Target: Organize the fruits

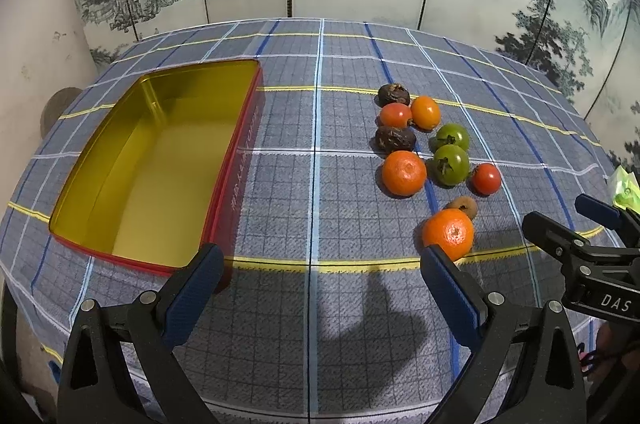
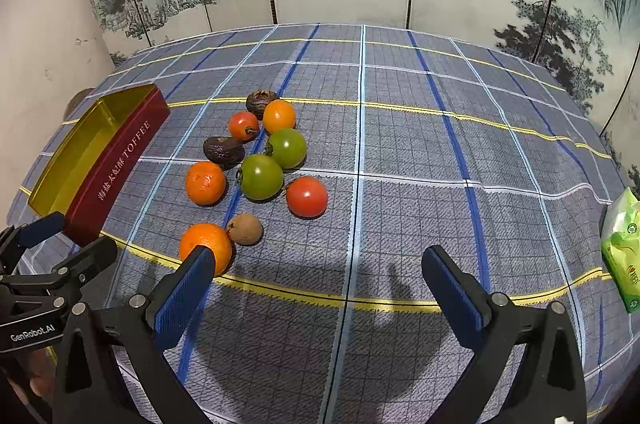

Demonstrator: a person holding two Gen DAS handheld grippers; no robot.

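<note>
Both grippers hover low over the near edge of the bench — nothing held. The left gripper [image 1: 322, 280] has its jaws spread wide, empty; the right gripper [image 2: 318, 278] likewise, jaws spread with only checked cloth [image 2: 400, 143] between them. From each wrist view the other gripper shows at the frame's edge, so the two sit close side by side.

Nearest fruit: an orange mandarin [image 2: 205, 247], lying just beyond the right gripper's left finger, touching or almost touching a small brown fruit [image 2: 245, 228]. Further on lie a second mandarin [image 2: 205, 182], a red tomato [image 2: 307, 196] and two green tomatoes [image 2: 261, 176] [image 2: 286, 147] pressed close together. Beyond those, a wrinkled dark fruit [image 2: 224, 150], a smaller red tomato [image 2: 243, 125], a small orange fruit [image 2: 279, 115], and another dark fruit [image 2: 261, 101] at the far end.

The open tin [image 1: 156, 159] — gold inside, red outside, marked TOFFEE — stands well left of the cluster, and holds nothing. A green packet [image 2: 622, 248] lies at the far right.

Judgement: the sorting looks not yet begun; this reads as the approach to a first pick. The near mandarin seems the likely target. The next move calls for centring open jaws around it, clear of the brown fruit beside it, then closing gently — round fruit may roll.
</note>
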